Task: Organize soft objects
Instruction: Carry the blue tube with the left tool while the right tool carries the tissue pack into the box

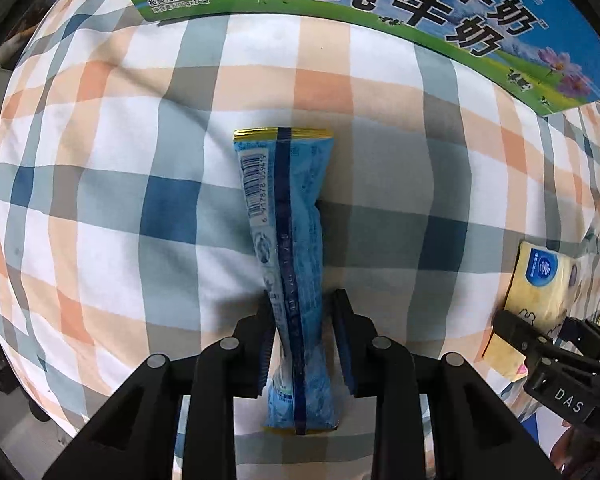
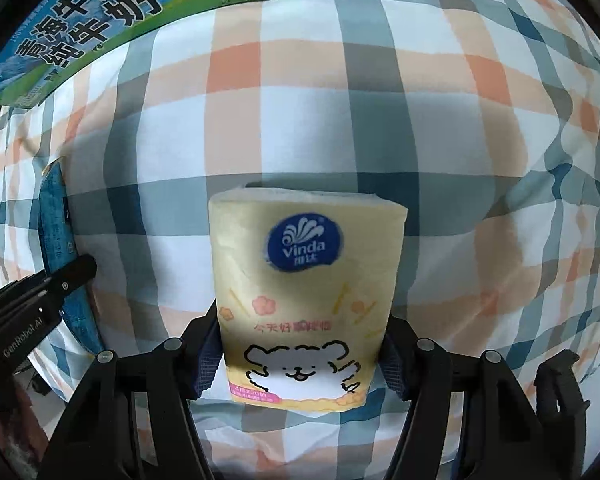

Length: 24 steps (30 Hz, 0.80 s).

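Observation:
My left gripper (image 1: 302, 312) is shut on a long blue packet (image 1: 286, 216) with a barcode and a gold end seal, pinched near its near end over the plaid cloth. My right gripper (image 2: 302, 332) is shut on a yellow Vinda tissue pack (image 2: 306, 280) with a white cartoon bear. The tissue pack also shows in the left wrist view (image 1: 536, 292) at the right edge, held by the right gripper (image 1: 528, 340). The blue packet shows in the right wrist view (image 2: 58, 240) at the left, with the left gripper (image 2: 60, 280) on it.
A plaid orange, blue and white cloth (image 1: 120, 184) covers the soft surface under both grippers. A green and blue milk carton box (image 1: 400, 4) stands at the far side; it also shows in the right wrist view (image 2: 100, 16) at upper left.

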Each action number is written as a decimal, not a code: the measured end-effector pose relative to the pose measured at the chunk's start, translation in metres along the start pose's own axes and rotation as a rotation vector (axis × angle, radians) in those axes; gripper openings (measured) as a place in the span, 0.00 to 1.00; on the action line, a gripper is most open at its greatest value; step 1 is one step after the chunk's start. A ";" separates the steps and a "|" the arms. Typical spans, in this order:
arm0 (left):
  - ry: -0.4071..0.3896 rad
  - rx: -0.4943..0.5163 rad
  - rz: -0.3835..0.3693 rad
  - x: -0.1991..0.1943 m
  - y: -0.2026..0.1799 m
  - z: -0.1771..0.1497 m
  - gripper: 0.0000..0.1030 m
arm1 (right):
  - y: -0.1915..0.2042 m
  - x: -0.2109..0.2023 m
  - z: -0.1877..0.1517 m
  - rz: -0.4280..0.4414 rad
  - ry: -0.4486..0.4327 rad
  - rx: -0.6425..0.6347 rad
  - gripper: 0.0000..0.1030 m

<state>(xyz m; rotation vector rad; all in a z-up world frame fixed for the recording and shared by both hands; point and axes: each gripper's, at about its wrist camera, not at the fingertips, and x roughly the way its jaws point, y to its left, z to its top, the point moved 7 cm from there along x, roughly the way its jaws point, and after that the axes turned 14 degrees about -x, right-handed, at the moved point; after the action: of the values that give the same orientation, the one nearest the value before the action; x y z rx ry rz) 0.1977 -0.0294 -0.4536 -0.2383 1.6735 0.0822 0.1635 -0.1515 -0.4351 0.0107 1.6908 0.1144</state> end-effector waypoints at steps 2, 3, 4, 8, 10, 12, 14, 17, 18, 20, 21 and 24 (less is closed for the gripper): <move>-0.005 0.003 0.003 0.002 0.000 0.002 0.24 | 0.000 -0.001 0.002 0.002 0.002 0.004 0.66; -0.010 0.003 0.004 0.002 -0.003 0.000 0.24 | -0.004 -0.004 0.009 0.004 0.004 0.007 0.66; -0.014 0.005 0.006 0.002 -0.006 -0.002 0.24 | -0.005 -0.004 0.010 0.009 0.003 0.012 0.65; -0.046 0.038 0.017 -0.019 -0.016 -0.005 0.15 | -0.007 0.002 0.009 0.006 0.005 0.006 0.64; -0.062 0.049 0.003 -0.036 -0.019 -0.004 0.14 | -0.010 -0.001 0.008 0.009 -0.004 -0.004 0.64; -0.093 0.062 -0.027 -0.057 -0.026 -0.003 0.14 | -0.006 -0.010 0.007 0.012 -0.015 -0.022 0.63; -0.121 0.075 -0.058 -0.081 -0.032 -0.001 0.14 | 0.001 -0.018 0.007 0.039 -0.039 -0.032 0.63; -0.177 0.097 -0.108 -0.128 -0.043 0.010 0.14 | 0.008 -0.048 0.015 0.057 -0.094 -0.061 0.63; -0.191 0.101 -0.121 -0.139 -0.044 0.013 0.14 | 0.010 -0.057 0.017 0.064 -0.109 -0.067 0.63; -0.220 0.114 -0.143 -0.163 -0.049 0.023 0.14 | 0.015 -0.084 0.026 0.092 -0.152 -0.079 0.63; -0.235 0.120 -0.158 -0.178 -0.052 0.030 0.14 | 0.016 -0.095 0.030 0.101 -0.171 -0.084 0.63; -0.269 0.139 -0.179 -0.210 -0.057 0.056 0.14 | 0.021 -0.137 0.049 0.130 -0.238 -0.106 0.63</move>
<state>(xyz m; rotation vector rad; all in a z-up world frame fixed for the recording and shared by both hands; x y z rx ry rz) 0.2844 -0.0516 -0.2478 -0.2595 1.3777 -0.1310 0.2275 -0.1375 -0.3034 0.0533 1.4436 0.2894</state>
